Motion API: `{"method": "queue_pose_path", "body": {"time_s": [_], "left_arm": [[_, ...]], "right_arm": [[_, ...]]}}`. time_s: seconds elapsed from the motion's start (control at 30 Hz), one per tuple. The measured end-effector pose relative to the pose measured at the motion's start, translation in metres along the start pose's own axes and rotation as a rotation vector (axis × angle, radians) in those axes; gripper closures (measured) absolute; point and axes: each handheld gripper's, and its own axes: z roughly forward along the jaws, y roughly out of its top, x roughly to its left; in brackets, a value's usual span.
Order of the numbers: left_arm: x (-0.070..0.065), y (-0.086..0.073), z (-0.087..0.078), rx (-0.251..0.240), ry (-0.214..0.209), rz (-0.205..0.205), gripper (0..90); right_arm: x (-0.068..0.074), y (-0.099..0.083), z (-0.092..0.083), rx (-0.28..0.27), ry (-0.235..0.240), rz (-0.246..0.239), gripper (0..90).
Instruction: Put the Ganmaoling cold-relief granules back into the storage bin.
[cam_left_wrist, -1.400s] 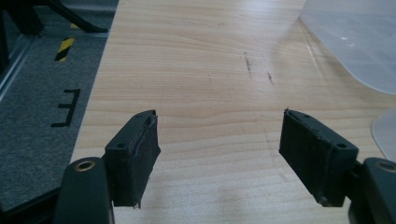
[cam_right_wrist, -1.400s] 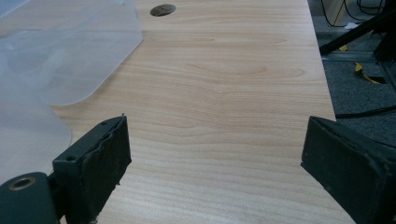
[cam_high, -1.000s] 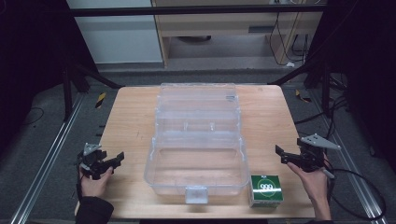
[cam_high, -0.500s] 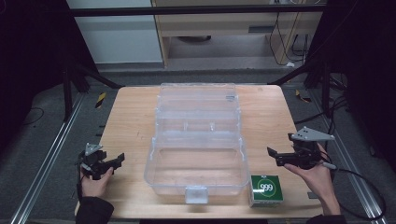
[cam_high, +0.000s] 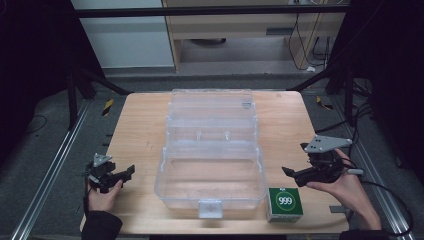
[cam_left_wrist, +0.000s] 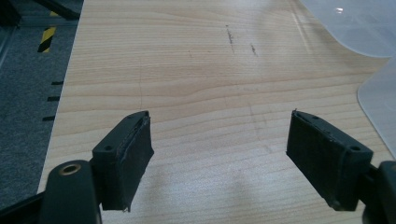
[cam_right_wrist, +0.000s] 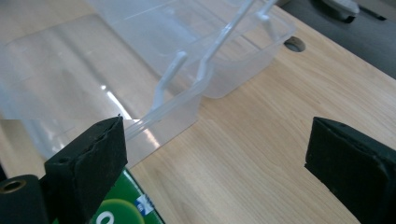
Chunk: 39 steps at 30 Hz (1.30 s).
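— What has been moved since the earlier frames?
— Only the right gripper (cam_high: 292, 172): it has been lifted off the table (cam_high: 140, 125) and carried a little toward the middle of the high view, and it is now seen above and just right of the green box (cam_high: 284, 203). Its jaws have just been opening, and nothing is seen between them. The left gripper (cam_high: 126, 172) has been kept in place at lower left.

— How are the jaws set?
— On the right gripper they are spread wide; in the right gripper view bare wood and a corner of the clear plastic case (cam_high: 212, 150) are seen in the gap, and the green box is glimpsed at the lower left edge, beside the left-hand jaw. On the left gripper they are also fully apart, over bare wood, with nothing held.

— Where is the green box?
— It is stood on the table at lower right of the high view, just beside the front right corner of the open case, apart from both grippers. The case is laid open across the middle of the table.
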Motion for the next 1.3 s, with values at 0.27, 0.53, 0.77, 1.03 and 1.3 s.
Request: {"method": "queue_pose_path", "body": {"time_s": [0.27,0.53,0.77,1.03,1.3], "left_arm": [[-0.002,0.000,0.001,0.004,-0.008,0.016,22.0],[-0.004,0.000,0.001,0.008,-0.012,0.027,22.1],[-0.005,0.000,0.001,0.006,-0.015,0.035,22.3],[-0.005,0.000,0.001,0.010,-0.016,0.044,22.4],[-0.006,0.000,0.002,0.012,-0.017,0.047,22.4]], "right_arm": [[0.007,0.007,-0.010,0.059,0.069,-0.101,4.9],[0.017,0.013,-0.011,0.142,0.114,-0.207,4.2],[0.026,0.015,-0.010,0.209,0.143,-0.292,4.1],[0.036,0.014,-0.003,0.311,0.174,-0.367,4.0],[0.043,0.008,0.003,0.371,0.226,-0.421,3.9]]}}
